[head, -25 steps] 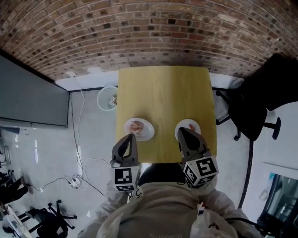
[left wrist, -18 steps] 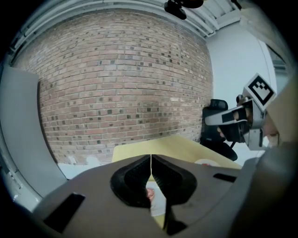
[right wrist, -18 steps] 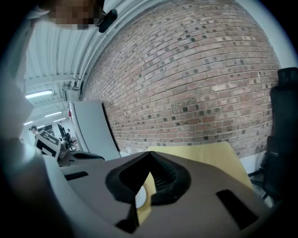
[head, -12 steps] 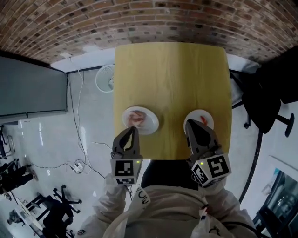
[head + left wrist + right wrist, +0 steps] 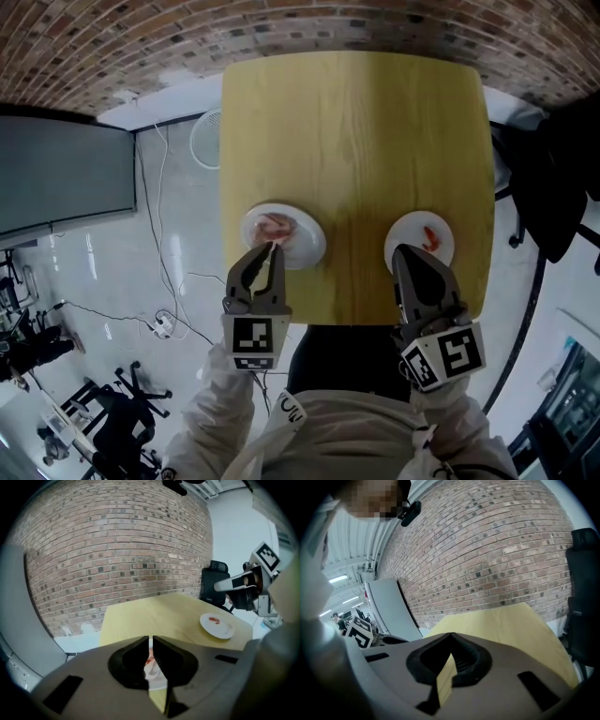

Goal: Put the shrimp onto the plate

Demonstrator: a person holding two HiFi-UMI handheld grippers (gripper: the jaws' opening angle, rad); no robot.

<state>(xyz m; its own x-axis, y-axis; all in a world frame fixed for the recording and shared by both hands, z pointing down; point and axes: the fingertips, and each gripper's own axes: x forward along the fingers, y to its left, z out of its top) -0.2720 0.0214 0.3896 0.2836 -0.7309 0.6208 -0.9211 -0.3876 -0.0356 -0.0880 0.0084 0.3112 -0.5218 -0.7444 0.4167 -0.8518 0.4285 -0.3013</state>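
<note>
A person at the near edge of a yellow wooden table [image 5: 356,131] holds two handheld grippers over a pair of white plates. The left gripper [image 5: 269,247] has its fingers clenched together on nothing. Their tips are poised right at the near side of a heap of pink shrimp [image 5: 275,225] on the left plate [image 5: 311,246]. In the left gripper view, the shrimp show directly ahead through the slit between those fingers. The right gripper [image 5: 402,250], fingers likewise pressed together and empty, points at the near rim of the right plate [image 5: 411,228]. There a single shrimp [image 5: 430,235] lies just beyond its tips and slightly to their right. Judging by the layout, the lone shrimp marks the right plate as the destination and the heap as the supply, so the step in hand looks like the approach for a pick-up. The next move would call for the left fingers to part, straddle one shrimp at the near edge of the heap and close on it alone, then carry it across to the other plate.
</note>
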